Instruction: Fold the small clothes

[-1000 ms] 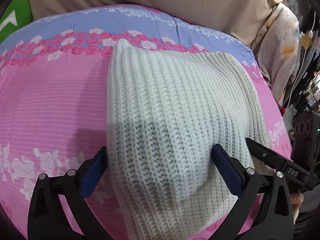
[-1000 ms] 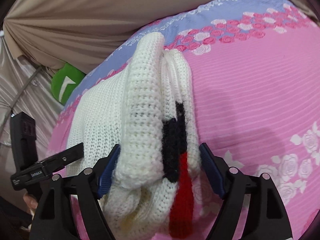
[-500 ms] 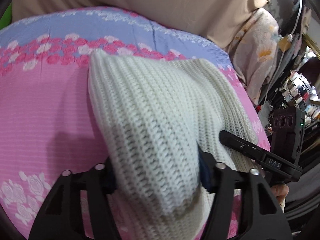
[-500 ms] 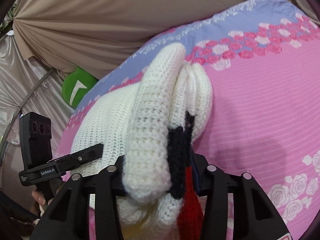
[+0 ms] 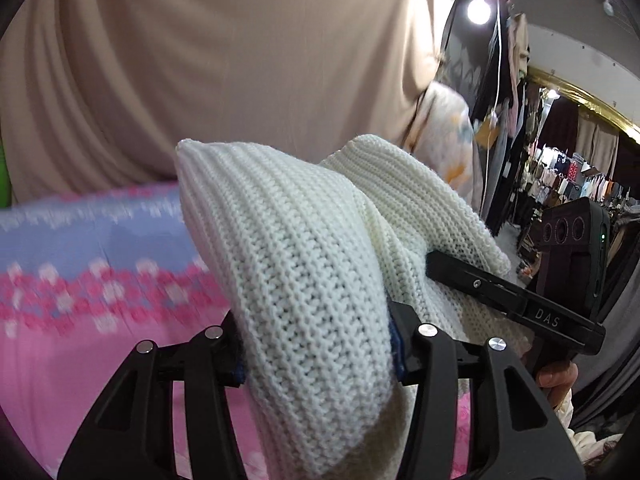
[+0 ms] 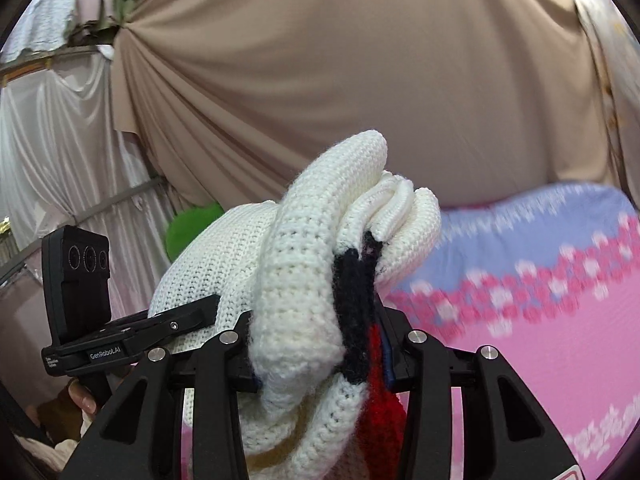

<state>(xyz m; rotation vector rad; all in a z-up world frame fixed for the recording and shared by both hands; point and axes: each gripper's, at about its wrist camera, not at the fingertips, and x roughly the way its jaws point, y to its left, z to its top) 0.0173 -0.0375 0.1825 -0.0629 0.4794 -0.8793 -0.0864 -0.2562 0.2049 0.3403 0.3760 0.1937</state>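
- While both my tongs grip the white knit sweater (image 5: 304, 280), it hangs between them in the air, above the pink and blue floral bedspread (image 5: 80, 280) and clear of it where I can see.
- My left tongs (image 5: 316, 344) are clenched on a thick bunched fold and squeezing tighter. The knit is bulky and springy, so I judge a layer could creep out from between the pads and let that corner drop.
- My right tongs (image 6: 320, 352) are clamped on several layers at once, with the black and red patch (image 6: 360, 320) caught in the stack. The outer roll bulges well past the pads, so an inner layer could slide free while the outer one holds.
- Each pair of tongs shows in the other's view, just beside the cloth it holds. If I bring them closer, they may knock together or pinch the wrong fold.
- Loose knit sags below both grips. Laying it down carelessly could trap that slack underneath and leave a lumpy, crooked fold.
- Pulling my hands apart too hard may stretch the stitches or snag the yarn on the pad edges.
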